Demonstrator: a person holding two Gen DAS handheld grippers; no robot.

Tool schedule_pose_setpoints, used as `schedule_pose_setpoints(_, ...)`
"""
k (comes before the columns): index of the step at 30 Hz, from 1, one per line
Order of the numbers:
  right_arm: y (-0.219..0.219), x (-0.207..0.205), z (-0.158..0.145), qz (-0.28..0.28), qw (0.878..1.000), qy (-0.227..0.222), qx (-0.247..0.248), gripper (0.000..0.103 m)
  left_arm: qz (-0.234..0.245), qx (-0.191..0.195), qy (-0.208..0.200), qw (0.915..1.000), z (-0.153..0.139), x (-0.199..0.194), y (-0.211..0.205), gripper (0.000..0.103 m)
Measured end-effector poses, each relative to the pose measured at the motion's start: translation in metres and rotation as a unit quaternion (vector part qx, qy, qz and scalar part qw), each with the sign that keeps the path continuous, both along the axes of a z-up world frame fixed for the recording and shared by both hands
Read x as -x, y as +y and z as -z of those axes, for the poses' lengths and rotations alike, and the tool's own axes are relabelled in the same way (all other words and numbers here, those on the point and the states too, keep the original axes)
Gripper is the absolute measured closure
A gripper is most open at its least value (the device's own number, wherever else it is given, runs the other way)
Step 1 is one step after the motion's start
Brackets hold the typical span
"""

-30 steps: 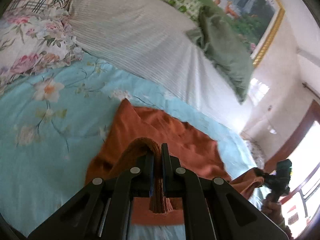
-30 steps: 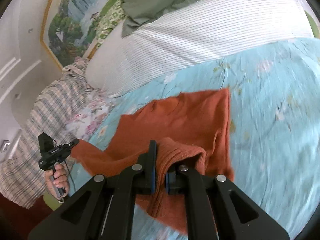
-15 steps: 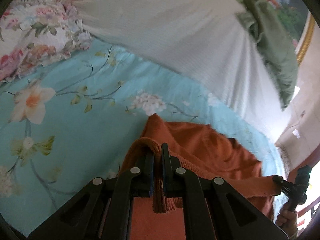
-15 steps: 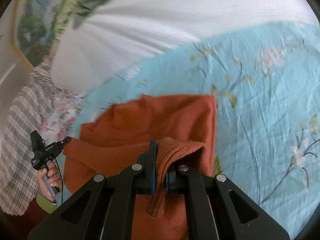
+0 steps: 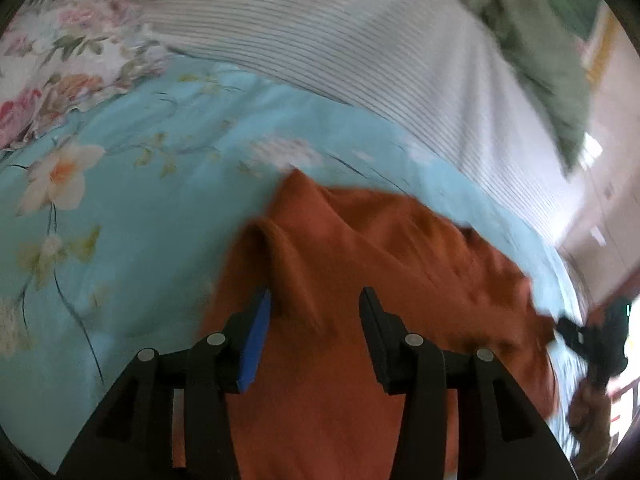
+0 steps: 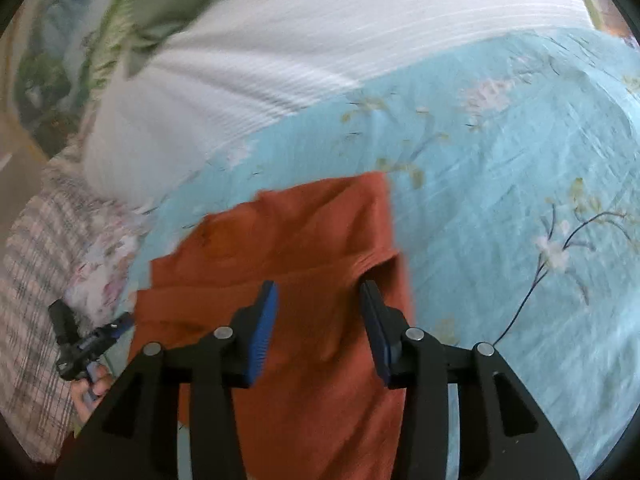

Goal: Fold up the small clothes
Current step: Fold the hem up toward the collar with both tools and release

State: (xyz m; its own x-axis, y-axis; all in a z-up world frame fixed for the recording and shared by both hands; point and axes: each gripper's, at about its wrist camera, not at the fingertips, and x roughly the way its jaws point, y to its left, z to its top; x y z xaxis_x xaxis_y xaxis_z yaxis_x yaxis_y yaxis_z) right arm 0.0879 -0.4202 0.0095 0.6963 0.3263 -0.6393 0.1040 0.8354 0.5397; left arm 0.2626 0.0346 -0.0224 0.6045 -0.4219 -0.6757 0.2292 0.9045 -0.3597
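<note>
A rust-orange knit garment point(image 5: 380, 272) lies folded over on the turquoise floral bedsheet point(image 5: 120, 240). My left gripper point(image 5: 315, 296) hovers over the garment's left fold edge. Its jaws are opening, and the cloth lies loose below them with no pad pressing on it. In the right wrist view the same garment point(image 6: 300, 232) lies under my right gripper point(image 6: 318, 286). Those jaws are opening too, over the fold's right edge, and grip nothing. Each view shows the other gripper at the garment's far side: the right gripper point(image 5: 592, 336), and the left gripper point(image 6: 88, 344) in a hand point(image 6: 90, 388).
A white ribbed duvet point(image 5: 360, 48) lies bunched behind the garment, with a green cloth point(image 5: 540, 52) on it. A floral pillow point(image 5: 60, 60) and a plaid blanket point(image 6: 28, 280) lie to the left. Bare turquoise sheet point(image 6: 520, 200) spreads to the right.
Both grippers were shut on the lifted orange hem; they carried it forward and down over the garment, then their jaws parted and the fold dropped flat.
</note>
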Motion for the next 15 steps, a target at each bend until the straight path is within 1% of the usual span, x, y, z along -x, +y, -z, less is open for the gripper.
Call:
schedule_pose_setpoints(2, 0.032, -0.001, 0.002, -0.064, 0.998, 0.007, 0.015, 0.058, 0.040, -0.006, 0.004, 0.9992, 0.003, 0.021, -0.017, 0.057)
schedule_pose_setpoints(3, 0.052, -0.004, 0.007, -0.104, 0.994, 0.014, 0.030, 0.058, 0.065, -0.014, 0.010, 0.9977, 0.007, 0.030, -0.028, 0.057)
schedule_pose_setpoints(5, 0.077, -0.012, 0.016, -0.157, 0.985, 0.030, 0.059, 0.058, 0.103, -0.025, 0.027, 0.9940, 0.018, 0.041, -0.047, 0.057)
schedule_pose_setpoints(6, 0.082, -0.018, 0.022, -0.165, 0.983, 0.042, 0.074, 0.058, 0.118, -0.036, 0.036, 0.9917, 0.025, 0.042, -0.058, 0.057)
schedule_pose_setpoints(8, 0.081, -0.031, 0.033, -0.158, 0.981, 0.068, 0.095, 0.058, 0.124, -0.069, 0.035, 0.9893, 0.031, 0.040, -0.071, 0.057)
schedule_pose_setpoints(9, 0.074, -0.040, 0.038, -0.149, 0.981, 0.076, 0.098, 0.062, 0.126, -0.082, 0.035, 0.9881, 0.034, 0.032, -0.075, 0.057)
schedule_pose_setpoints(11, 0.059, -0.053, 0.040, -0.132, 0.985, 0.072, 0.089, 0.067, 0.125, -0.080, 0.039, 0.9881, 0.034, 0.018, -0.076, 0.057)
schedule_pose_setpoints(12, 0.050, -0.061, 0.039, -0.114, 0.986, 0.072, 0.096, 0.069, 0.115, -0.081, 0.042, 0.9891, 0.033, 0.004, -0.075, 0.058)
schedule_pose_setpoints(13, 0.045, -0.067, 0.038, -0.100, 0.987, 0.072, 0.107, 0.069, 0.106, -0.080, 0.042, 0.9903, 0.032, -0.006, -0.073, 0.060)
schedule_pose_setpoints(15, 0.031, -0.079, 0.033, -0.064, 0.988, 0.065, 0.126, 0.069, 0.086, -0.082, 0.040, 0.9921, 0.027, -0.027, -0.072, 0.060)
